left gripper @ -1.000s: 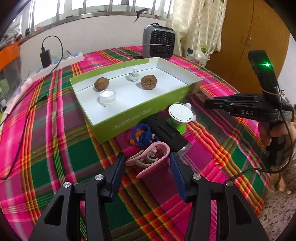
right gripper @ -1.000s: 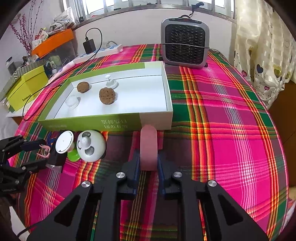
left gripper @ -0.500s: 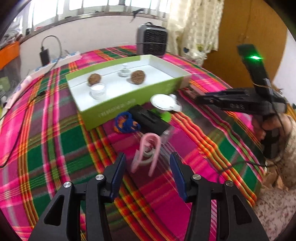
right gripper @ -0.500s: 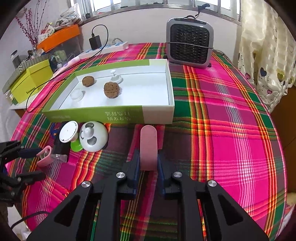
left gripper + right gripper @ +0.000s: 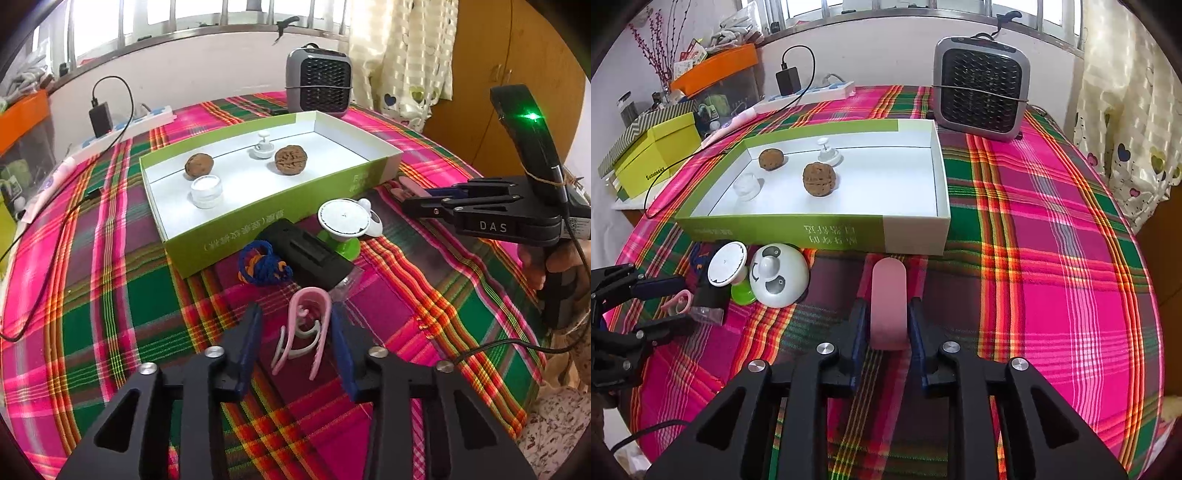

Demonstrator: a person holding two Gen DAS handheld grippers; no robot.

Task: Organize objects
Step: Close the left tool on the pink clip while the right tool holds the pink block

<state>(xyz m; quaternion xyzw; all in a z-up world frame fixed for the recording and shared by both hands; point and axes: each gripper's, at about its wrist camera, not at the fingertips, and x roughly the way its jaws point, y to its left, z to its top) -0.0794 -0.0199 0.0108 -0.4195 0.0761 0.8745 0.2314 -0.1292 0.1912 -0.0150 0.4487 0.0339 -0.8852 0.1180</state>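
Observation:
A green box with a white inside (image 5: 258, 218) (image 5: 812, 232) holds two walnuts (image 5: 290, 160) (image 5: 819, 179), a small clear jar (image 5: 206, 191) and a white knob (image 5: 263, 147). My left gripper (image 5: 293, 326) is open, its fingers on either side of a pink clip (image 5: 306, 330) lying on the plaid cloth; it also shows in the right wrist view (image 5: 677, 301). My right gripper (image 5: 886, 321) is shut on a flat pink stick (image 5: 888, 306), just in front of the box's near wall.
In front of the box lie a blue cord (image 5: 262, 264), a black block (image 5: 310, 254), a white disc on a green base (image 5: 343, 221) and a white panda-faced dome (image 5: 778, 275). A grey heater (image 5: 980, 98) stands behind the box. A power strip (image 5: 125, 127) lies at the back left.
My left gripper has moved forward so the pink clip now lies between its open fingers. My right gripper still holds the pink stick, nearer the box.

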